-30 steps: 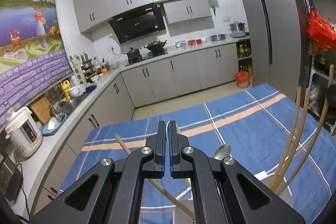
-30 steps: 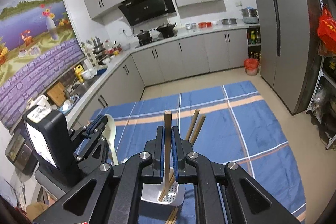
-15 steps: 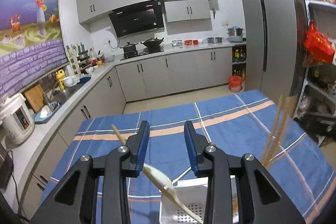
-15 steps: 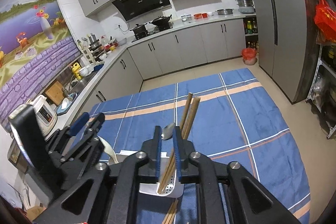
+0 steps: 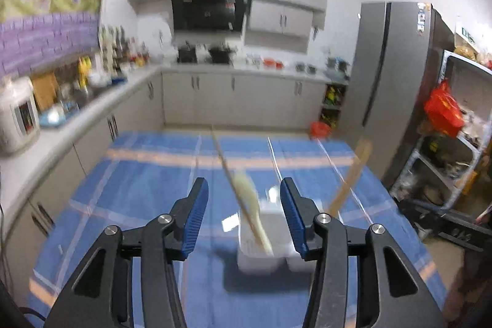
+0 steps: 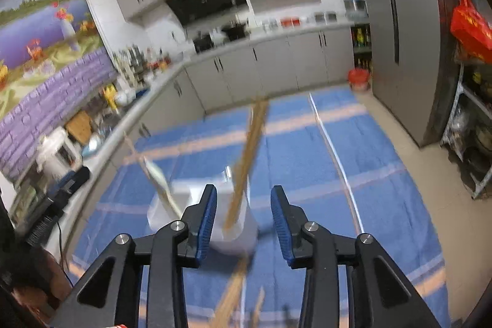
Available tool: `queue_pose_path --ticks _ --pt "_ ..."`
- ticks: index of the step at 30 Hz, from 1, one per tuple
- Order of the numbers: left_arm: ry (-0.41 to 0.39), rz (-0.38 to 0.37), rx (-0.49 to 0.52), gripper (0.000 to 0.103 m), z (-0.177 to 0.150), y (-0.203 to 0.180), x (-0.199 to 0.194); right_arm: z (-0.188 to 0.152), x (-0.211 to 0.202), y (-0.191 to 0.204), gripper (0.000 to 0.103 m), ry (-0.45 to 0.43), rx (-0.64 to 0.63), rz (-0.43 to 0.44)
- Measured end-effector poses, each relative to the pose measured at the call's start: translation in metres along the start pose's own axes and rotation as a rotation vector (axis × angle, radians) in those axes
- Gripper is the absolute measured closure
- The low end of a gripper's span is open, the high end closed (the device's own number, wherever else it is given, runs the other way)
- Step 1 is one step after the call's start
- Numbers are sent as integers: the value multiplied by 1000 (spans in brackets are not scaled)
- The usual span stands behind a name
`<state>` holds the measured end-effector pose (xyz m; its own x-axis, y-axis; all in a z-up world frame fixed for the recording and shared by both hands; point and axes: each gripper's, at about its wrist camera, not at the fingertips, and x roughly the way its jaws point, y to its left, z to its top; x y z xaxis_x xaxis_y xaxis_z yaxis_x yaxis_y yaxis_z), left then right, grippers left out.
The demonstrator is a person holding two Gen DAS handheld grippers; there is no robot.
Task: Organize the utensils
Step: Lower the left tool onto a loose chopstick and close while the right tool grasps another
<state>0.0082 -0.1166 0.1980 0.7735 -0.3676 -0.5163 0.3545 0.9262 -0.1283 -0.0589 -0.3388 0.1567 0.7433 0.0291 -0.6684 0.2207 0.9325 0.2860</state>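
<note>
A white utensil holder (image 5: pixel 264 239) stands on the blue striped tablecloth (image 5: pixel 138 183). A pale spoon (image 5: pixel 250 205) and a thin stick lean in its left part, and wooden chopsticks (image 5: pixel 349 179) lean out to the right. My left gripper (image 5: pixel 244 208) is open and empty, just in front of the holder. In the right wrist view the holder (image 6: pixel 236 232) shows with chopsticks (image 6: pixel 249 152) standing in it and the spoon (image 6: pixel 156 177) at its left. My right gripper (image 6: pixel 243 211) is open and empty above the holder. More chopsticks (image 6: pixel 233 294) lie on the cloth below it.
The table's far edge faces the kitchen floor. A counter (image 5: pixel 61 125) with a rice cooker (image 5: pixel 15 116) runs along the left. A grey fridge (image 5: pixel 396 88) and a metal shelf (image 5: pixel 461 143) stand to the right. Both views are motion-blurred.
Both grippers have opened: the left let go of the spoon, the right let go of a chopstick, which now stand in the holder. Both grippers have pulled back and up from it.
</note>
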Motion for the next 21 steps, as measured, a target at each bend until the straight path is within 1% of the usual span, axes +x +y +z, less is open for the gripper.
queue_pose_path --ticks 1,2,3,5,7,9,10,11,13,15,18,21 --pt "37 -19 -4 56 -12 2 1 -23 10 -4 64 68 3 7" --pt "99 -50 -5 56 -29 3 5 -41 18 -6 64 126 8 8" --pt "141 -67 -4 56 -43 2 8 -60 26 -7 65 175 13 10" --pt "255 -131 -10 56 -75 -1 18 -91 36 -5 69 242 8 19" --pt "334 -187 -10 56 -98 -6 25 -114 41 -1 70 272 -21 2" --pt "396 -226 21 58 -121 -15 33 -131 42 4 70 276 -49 -19" --pt "412 -233 34 59 -127 -18 36 -133 41 4 70 276 -54 -25" --pt "430 -243 49 64 -134 -22 38 -137 41 4 70 276 -59 -29" --pt "457 -262 88 68 -145 -28 42 -143 41 6 70 278 -61 -29" --pt "484 -270 115 78 -156 -33 48 -149 42 5 70 284 -64 -35" --pt "511 -282 129 81 -161 -38 56 -155 38 11 70 275 -82 -45" --pt "516 -298 139 81 -166 -42 55 -157 38 12 70 264 -96 -53"
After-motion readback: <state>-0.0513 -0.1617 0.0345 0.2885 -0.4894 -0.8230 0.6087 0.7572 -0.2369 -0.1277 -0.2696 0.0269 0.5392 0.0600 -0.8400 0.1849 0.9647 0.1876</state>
